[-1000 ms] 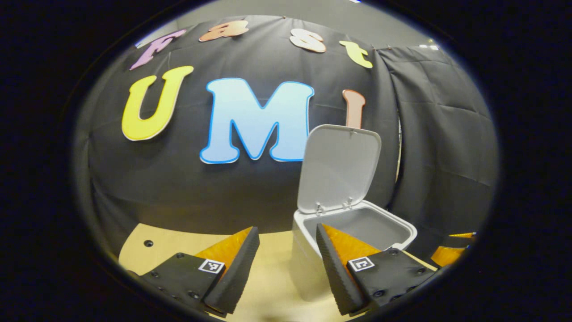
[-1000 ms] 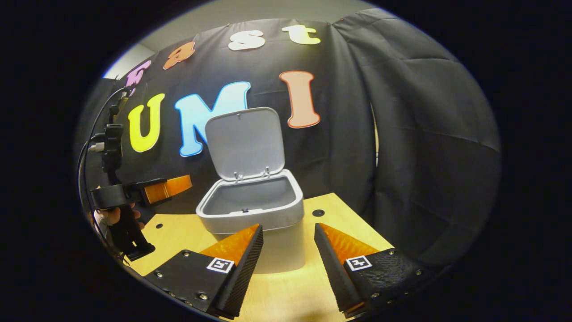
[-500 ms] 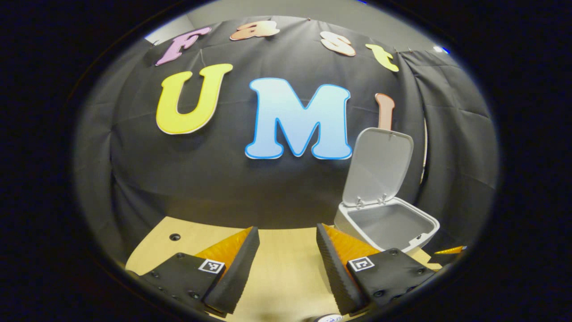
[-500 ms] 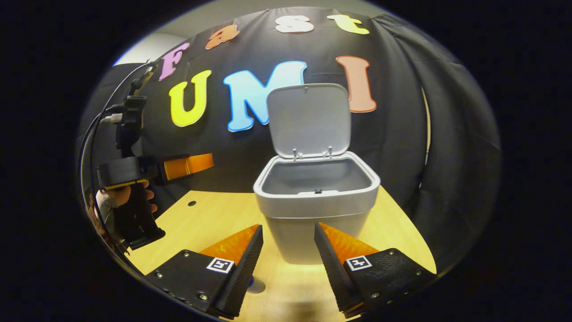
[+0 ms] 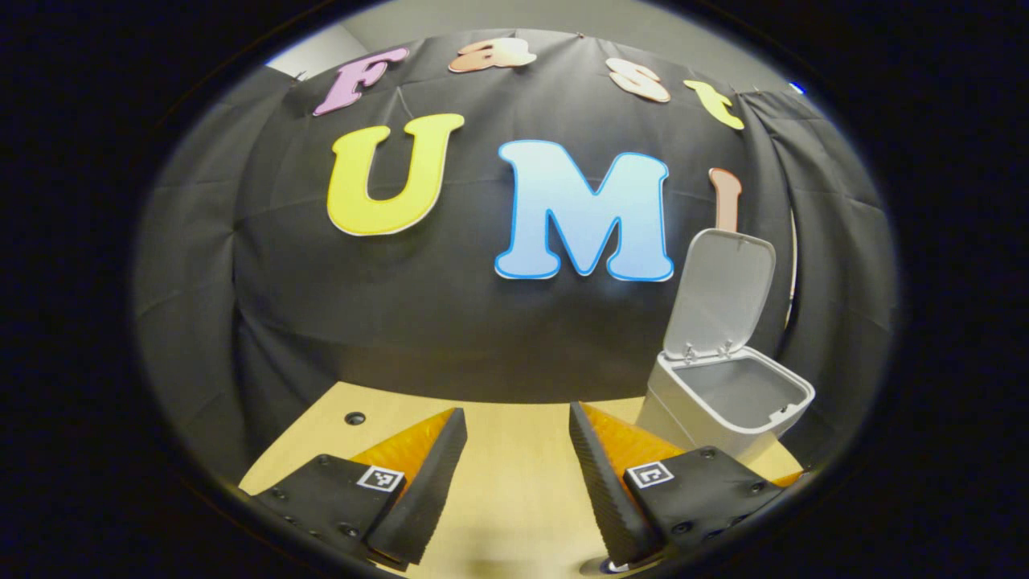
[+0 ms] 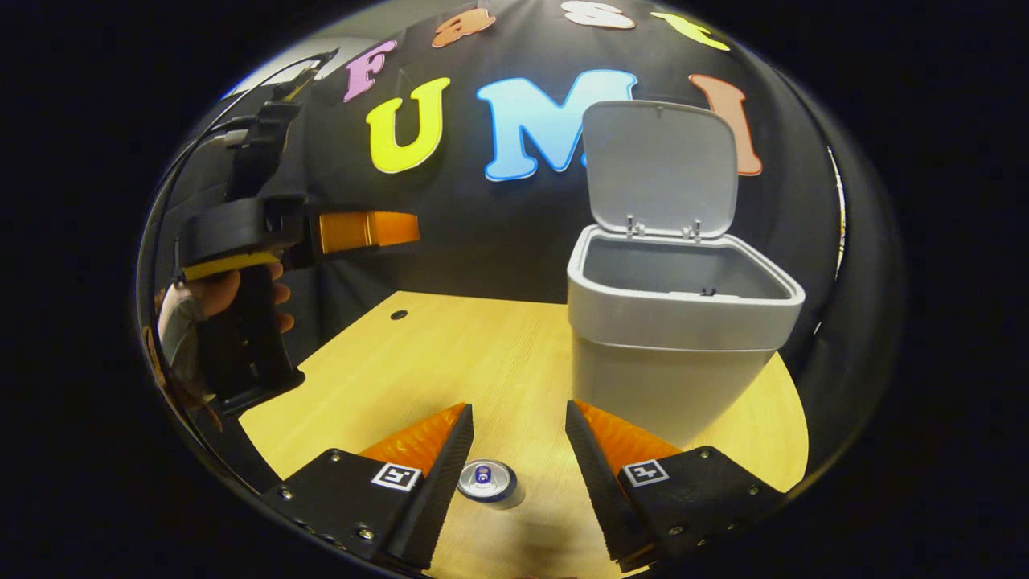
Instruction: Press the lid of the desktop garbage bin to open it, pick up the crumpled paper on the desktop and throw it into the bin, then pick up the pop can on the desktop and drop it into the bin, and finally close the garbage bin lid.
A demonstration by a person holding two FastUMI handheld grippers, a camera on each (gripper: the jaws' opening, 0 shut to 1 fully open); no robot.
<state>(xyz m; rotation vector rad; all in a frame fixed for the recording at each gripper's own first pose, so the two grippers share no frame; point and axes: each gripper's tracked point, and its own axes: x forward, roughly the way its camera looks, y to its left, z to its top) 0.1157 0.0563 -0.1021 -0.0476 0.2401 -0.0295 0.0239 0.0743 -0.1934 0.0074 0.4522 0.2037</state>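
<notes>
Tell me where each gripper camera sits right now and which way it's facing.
Left gripper view: rides the left gripper, level over the table, facing the wall; own open fingers low, bin at right with lid up.
Right gripper view: rides the right gripper, tilted down at the pop can; bin ahead, the left gripper and a hand at left.
Shared: the bin, the table.

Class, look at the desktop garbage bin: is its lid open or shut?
Open. The lid stands upright on its rear hinges above the garbage bin, so the right gripper view looks down past the rim into its grey interior.
</notes>
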